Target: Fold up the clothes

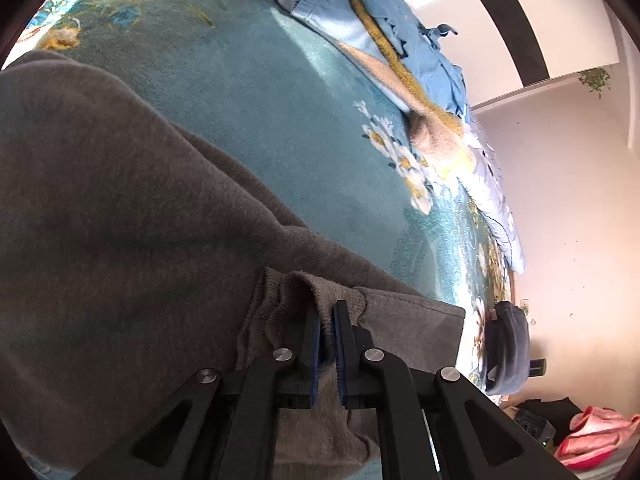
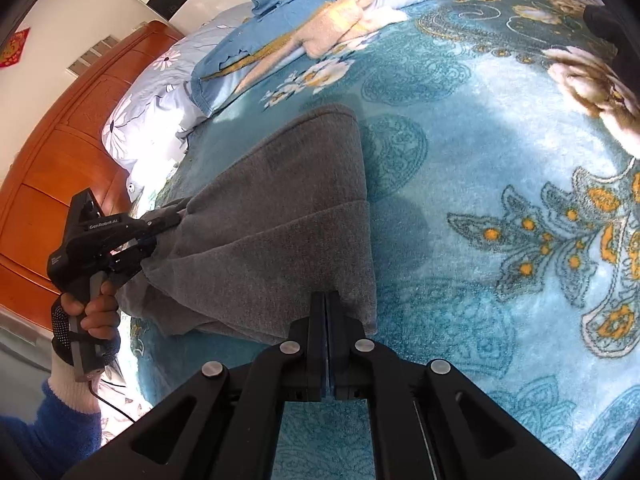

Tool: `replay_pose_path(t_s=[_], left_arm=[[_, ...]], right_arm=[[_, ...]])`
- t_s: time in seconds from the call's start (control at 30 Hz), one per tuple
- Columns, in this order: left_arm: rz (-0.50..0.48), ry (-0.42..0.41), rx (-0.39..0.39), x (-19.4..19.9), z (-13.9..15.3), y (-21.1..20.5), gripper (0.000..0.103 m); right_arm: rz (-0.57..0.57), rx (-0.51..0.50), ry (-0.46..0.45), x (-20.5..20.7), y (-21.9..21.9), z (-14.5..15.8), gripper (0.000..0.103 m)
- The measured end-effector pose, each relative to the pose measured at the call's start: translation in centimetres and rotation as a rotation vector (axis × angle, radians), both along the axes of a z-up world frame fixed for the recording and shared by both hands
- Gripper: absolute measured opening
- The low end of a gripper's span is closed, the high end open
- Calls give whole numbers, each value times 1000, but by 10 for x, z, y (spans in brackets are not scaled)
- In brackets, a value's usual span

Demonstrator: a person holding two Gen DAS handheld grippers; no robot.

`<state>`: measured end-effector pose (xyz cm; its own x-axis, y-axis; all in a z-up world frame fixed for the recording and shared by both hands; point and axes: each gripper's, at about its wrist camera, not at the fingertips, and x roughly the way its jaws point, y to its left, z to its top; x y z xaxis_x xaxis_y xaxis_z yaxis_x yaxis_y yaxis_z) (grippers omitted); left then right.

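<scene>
So you've got both grippers pinching the grey garment (image 2: 280,216): left gripper (image 1: 327,320) on the ribbed hem; right gripper (image 2: 326,300) on the near corner; keeps it taut for folding.

one grey garment (image 2: 280,216), two claws (image 2: 325,300) (image 1: 326,312), one teal blanket (image 2: 460,128), one hand (image 2: 94,312)

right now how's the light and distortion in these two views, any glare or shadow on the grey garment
Left wrist view: strong fisheye bend, a bright sun streak on the teal blanket, the grey garment dim and soft. Right wrist view: same curved edges, sharper, sunlit blanket with glare top right, and dark shadows on it right of the garment.
</scene>
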<state>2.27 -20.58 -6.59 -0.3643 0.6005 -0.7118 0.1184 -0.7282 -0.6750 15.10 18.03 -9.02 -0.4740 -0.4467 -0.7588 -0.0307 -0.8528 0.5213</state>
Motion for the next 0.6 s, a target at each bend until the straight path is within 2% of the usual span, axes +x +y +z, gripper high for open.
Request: replay_pose_path(t_s=[0.03, 0.07, 0.1, 0.17, 0.3, 0.37, 0.43, 0.53, 0.6], left_arm=[[21, 10, 6, 6, 7, -9, 9], [42, 19, 12, 11, 13, -17, 15], [63, 29, 18, 17, 20, -26, 26], [175, 49, -22, 32, 32, -56, 42], [431, 58, -115, 69, 42, -122, 59], [539, 15, -149, 87, 35, -149, 65], [617, -23, -128, 104, 22, -169, 66], [639, -32, -47, 113, 5, -175, 70], [636, -30, -61, 110, 5, -170, 71]], right_arm=[[-2, -5, 6, 0, 1, 2, 2], [-2, -12, 5, -1, 1, 2, 2], [-1, -22, 2, -1, 1, 2, 2], [5, -37, -16, -2, -2, -5, 2], [4, -57, -36, -1, -5, -13, 2], [-3, -75, -39, -1, -2, -14, 2], [-13, -95, -45, -1, 1, -14, 2], [-20, -110, -53, 0, 2, -14, 2], [-22, -111, -56, -1, 2, -14, 2]])
